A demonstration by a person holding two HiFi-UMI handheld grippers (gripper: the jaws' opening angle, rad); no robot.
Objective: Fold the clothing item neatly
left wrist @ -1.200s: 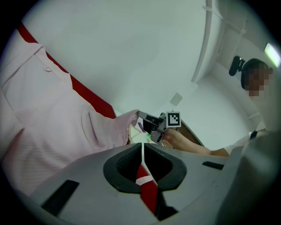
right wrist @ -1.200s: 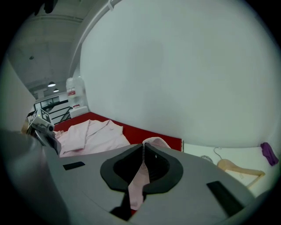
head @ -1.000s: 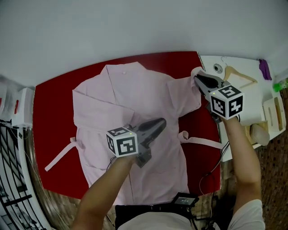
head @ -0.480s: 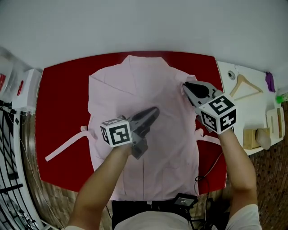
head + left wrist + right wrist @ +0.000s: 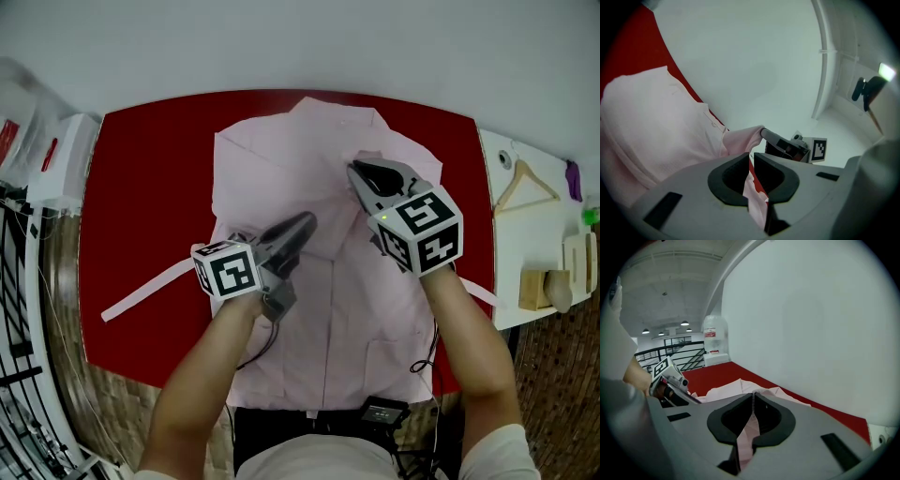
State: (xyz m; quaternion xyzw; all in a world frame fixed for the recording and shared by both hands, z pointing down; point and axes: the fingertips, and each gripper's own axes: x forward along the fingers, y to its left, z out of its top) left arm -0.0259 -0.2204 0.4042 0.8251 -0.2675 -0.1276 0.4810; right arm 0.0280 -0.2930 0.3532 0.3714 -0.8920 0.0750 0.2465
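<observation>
Right hand-held gripper (image 5: 357,170) dragged its pinched sleeve (image 5: 380,152) inward; left hand-held gripper (image 5: 307,221) pinches garment (image 5: 281,169).

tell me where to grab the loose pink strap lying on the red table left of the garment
Probably near its free end, pinched across the narrow width. The strap lies flat and straight on the red table, slanting from the garment toward the table's left edge, so come in low from that side, one jaw sliding under it.
</observation>
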